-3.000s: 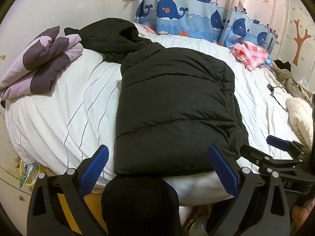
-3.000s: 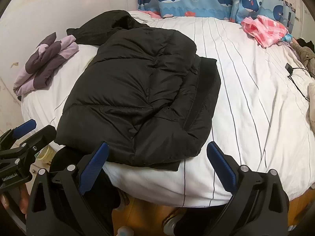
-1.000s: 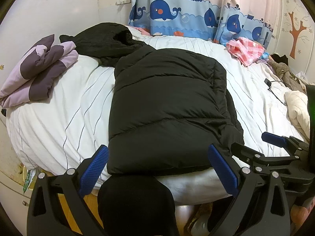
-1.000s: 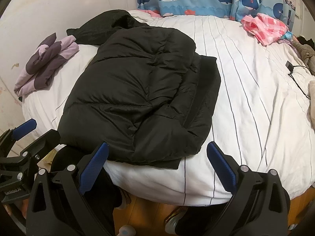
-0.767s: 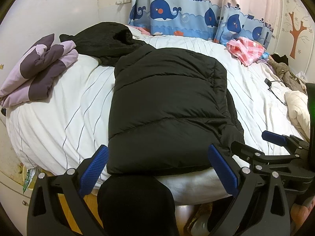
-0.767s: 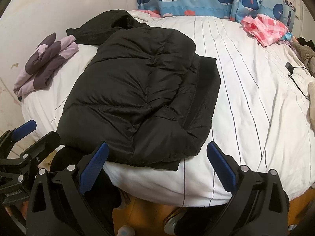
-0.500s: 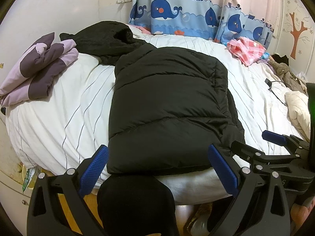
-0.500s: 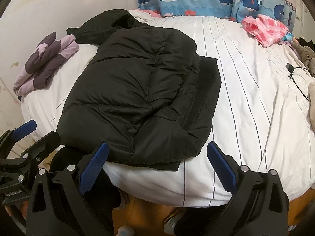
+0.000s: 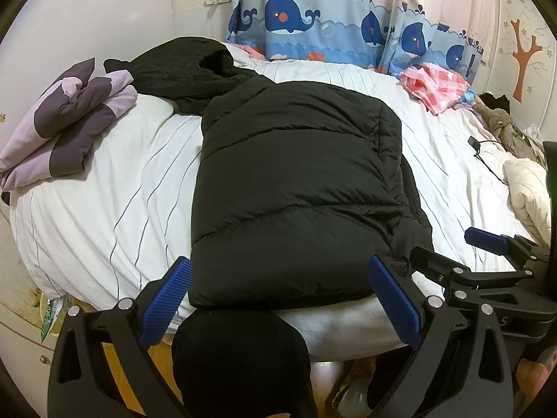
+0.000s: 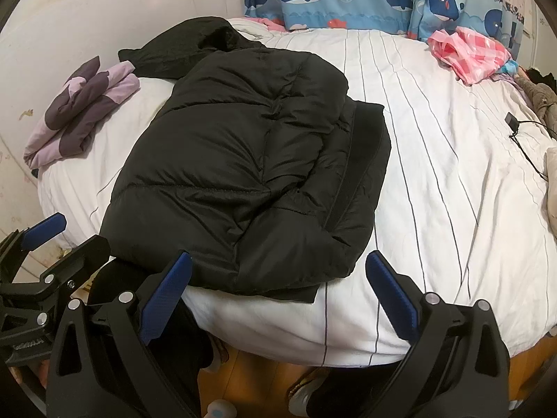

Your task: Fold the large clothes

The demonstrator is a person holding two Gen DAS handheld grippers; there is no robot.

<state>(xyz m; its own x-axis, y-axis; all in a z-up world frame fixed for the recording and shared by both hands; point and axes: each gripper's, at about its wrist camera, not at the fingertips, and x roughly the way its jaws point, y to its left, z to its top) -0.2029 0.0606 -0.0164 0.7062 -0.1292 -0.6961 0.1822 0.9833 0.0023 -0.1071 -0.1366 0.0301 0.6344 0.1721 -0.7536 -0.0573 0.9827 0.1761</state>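
Note:
A black puffer jacket [image 9: 296,188] lies folded lengthwise on the white striped bed [image 9: 115,188], its hem at the near edge; it also shows in the right wrist view [image 10: 236,160]. Its hood [image 9: 195,66] rests at the far end. My left gripper [image 9: 278,299] is open and empty, held just short of the hem. My right gripper [image 10: 275,296] is open and empty near the jacket's near right corner. The right gripper also shows in the left wrist view [image 9: 487,247]. The left gripper shows at the left edge of the right wrist view [image 10: 45,237].
A folded purple quilt [image 9: 62,129] lies at the bed's left. A pink checked cloth [image 9: 435,83] lies far right by the whale curtain [image 9: 348,31]. A charger cable [image 10: 522,136] and beige garments [image 9: 525,188] lie at the right. Wooden floor [image 10: 264,383] is below.
Almost nothing has changed. Both grippers stay open near the bed's front edge, with only slight camera drift. The jacket has not moved.

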